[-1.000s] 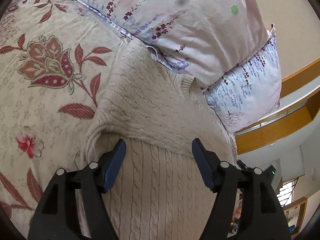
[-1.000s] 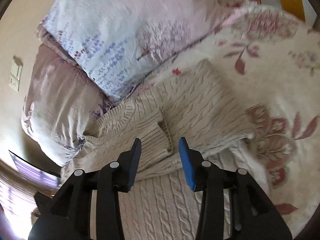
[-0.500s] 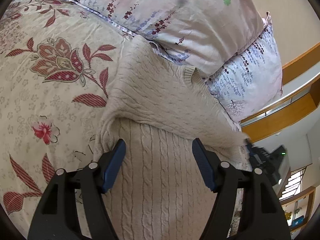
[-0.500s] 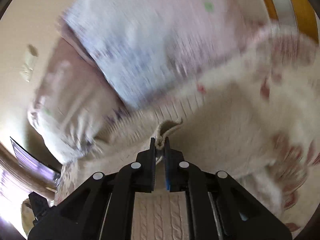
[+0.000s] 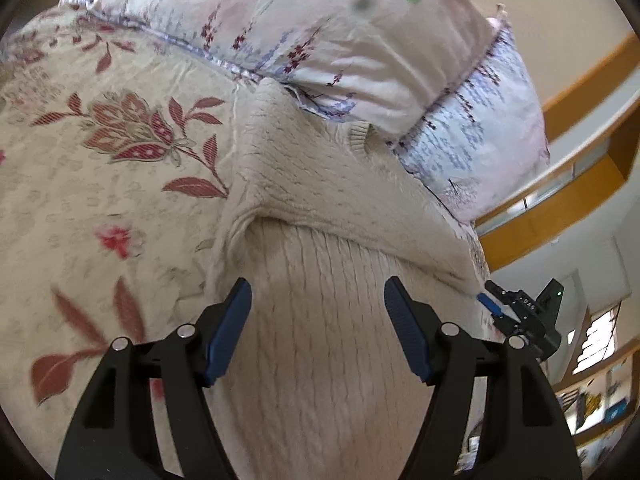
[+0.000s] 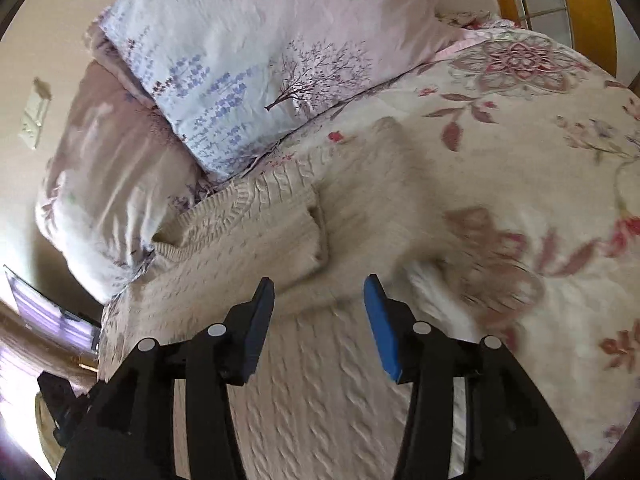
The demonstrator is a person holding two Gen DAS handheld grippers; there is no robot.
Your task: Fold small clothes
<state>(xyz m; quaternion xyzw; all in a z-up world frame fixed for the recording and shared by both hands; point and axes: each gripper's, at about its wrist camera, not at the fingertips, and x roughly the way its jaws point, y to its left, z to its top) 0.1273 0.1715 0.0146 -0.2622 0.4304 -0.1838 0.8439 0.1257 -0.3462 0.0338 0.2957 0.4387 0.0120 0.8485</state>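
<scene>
A cream cable-knit sweater lies partly folded on a floral bedspread, its collar end up against the two pillows at the head of the bed, one sleeve laid across the chest with its cuff near the middle of the garment; the danger from here, as a judgement, is that the thick knit springs back or drags when the lower body is lifted, sliding the folded sleeve out of place; crowded against the pillows, the collar may also bunch and leave the fold crooked; the soft bedspread could be caught along with the knit if a finger digs too deep. The left gripper hangs just over the lower body of the sweater, fingers spread wide and grasping nothing, pointing toward the head of the bed; the right gripper is likewise released, jaws apart, poised just short of the folded sleeve with the sweater's body beneath it, while its own black frame shows at the right edge of the left wrist view.
</scene>
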